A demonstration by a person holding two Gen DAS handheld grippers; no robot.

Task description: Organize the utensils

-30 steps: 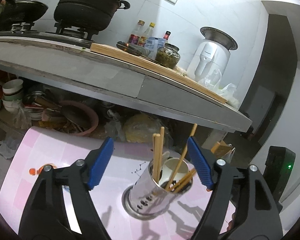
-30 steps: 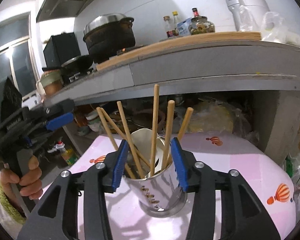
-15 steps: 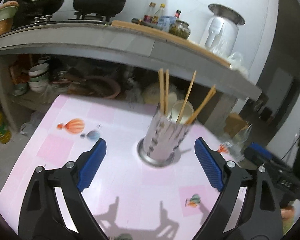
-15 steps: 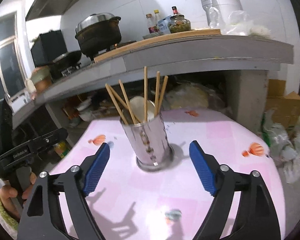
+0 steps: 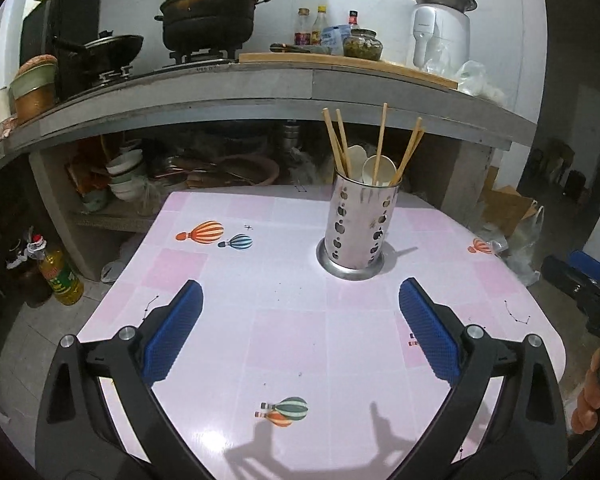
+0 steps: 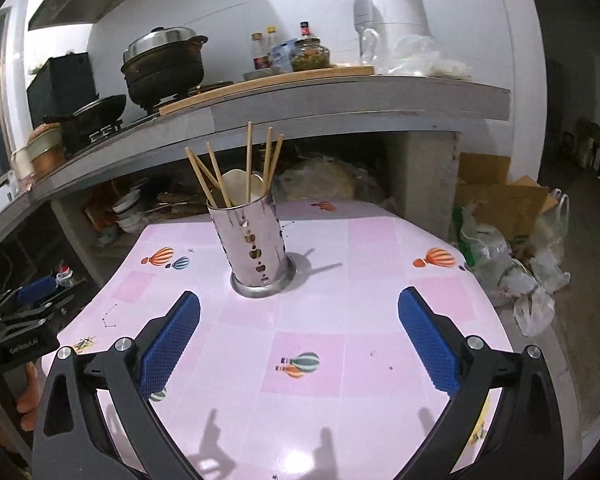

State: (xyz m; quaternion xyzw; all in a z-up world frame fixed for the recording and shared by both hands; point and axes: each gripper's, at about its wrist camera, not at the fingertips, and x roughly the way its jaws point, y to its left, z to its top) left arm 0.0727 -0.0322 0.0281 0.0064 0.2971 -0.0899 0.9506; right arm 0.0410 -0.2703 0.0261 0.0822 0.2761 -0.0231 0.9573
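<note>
A perforated steel utensil holder (image 5: 359, 229) stands upright on a pink table (image 5: 292, 332) with balloon prints, toward the far side of the table. Inside it are several wooden chopsticks (image 5: 380, 142) that lean outward, and two pale spoons (image 5: 374, 168).

The left gripper (image 5: 300, 330) hangs over the near part of the table. Its jaws have just been opening and now stand wide apart, with nothing between them. The holder is well beyond the blue pads (image 5: 172, 330).

The right gripper (image 6: 299, 330) is also over the near part of the table. Its jaws have just been opening too and are spread wide and empty. The holder (image 6: 256, 246) is far from its tips, slightly to the left.

Behind the table is a grey counter (image 5: 260, 88) with a lidded black pot (image 5: 210, 16).
</note>
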